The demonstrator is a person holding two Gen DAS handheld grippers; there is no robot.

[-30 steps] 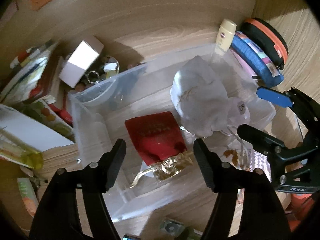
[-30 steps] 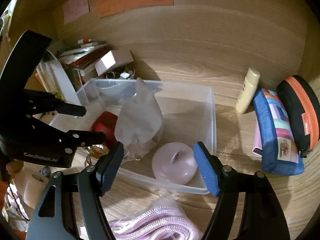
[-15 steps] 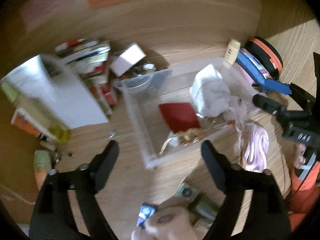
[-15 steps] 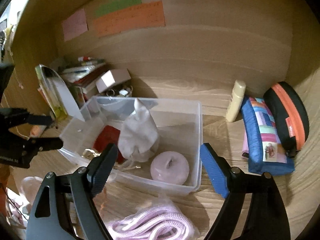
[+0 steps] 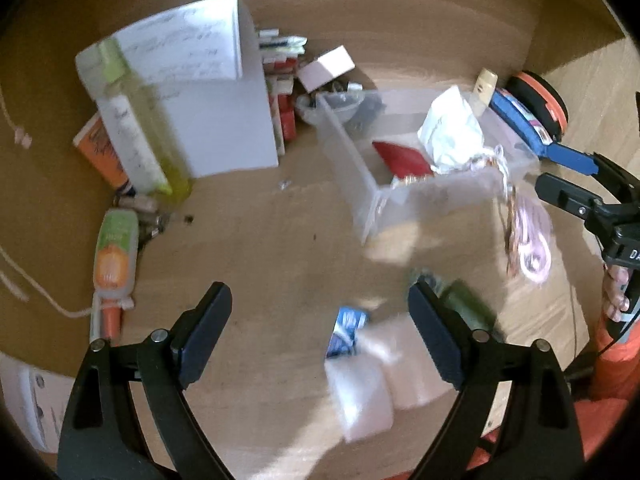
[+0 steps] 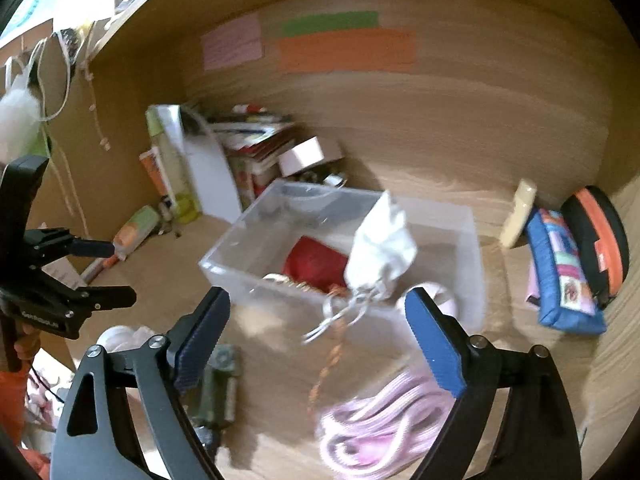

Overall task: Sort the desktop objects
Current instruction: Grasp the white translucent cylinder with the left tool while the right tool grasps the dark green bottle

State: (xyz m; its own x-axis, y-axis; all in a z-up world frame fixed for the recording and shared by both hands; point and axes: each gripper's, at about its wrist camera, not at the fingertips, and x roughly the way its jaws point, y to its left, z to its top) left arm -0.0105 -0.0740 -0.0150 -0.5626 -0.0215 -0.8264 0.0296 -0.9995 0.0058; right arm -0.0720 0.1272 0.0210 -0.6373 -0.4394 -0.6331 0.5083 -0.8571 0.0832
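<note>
A clear plastic bin (image 5: pixel 360 172) (image 6: pixel 236 256) stands on the wooden desk and holds a red pouch (image 5: pixel 404 156) (image 6: pixel 316 264), a white cloth bag (image 5: pixel 452 132) (image 6: pixel 380 248) and a pink round object (image 6: pixel 444 300). My left gripper (image 5: pixel 320 320) is open and empty, above the desk in front of the bin, over a blue packet (image 5: pixel 346 330) and a white roll (image 5: pixel 376 380). My right gripper (image 6: pixel 316 340) is open and empty, near the bin's front, above a coiled pink cord (image 6: pixel 372 424) (image 5: pixel 532 240) and a green object (image 6: pixel 218 384).
A white binder (image 5: pixel 208 92), books, a small white box (image 5: pixel 326 66) and bottles (image 5: pixel 116 256) crowd the left. A cream bottle (image 6: pixel 518 216), a blue pouch (image 6: pixel 564 272) and an orange-black case (image 6: pixel 600 240) lie to the right of the bin. Coloured notes hang on the back wall (image 6: pixel 344 48).
Both grippers have pulled back and up from the bin. The left view has swung left and now takes in the binder, the bottles and the open desk. Both stay open and empty.
</note>
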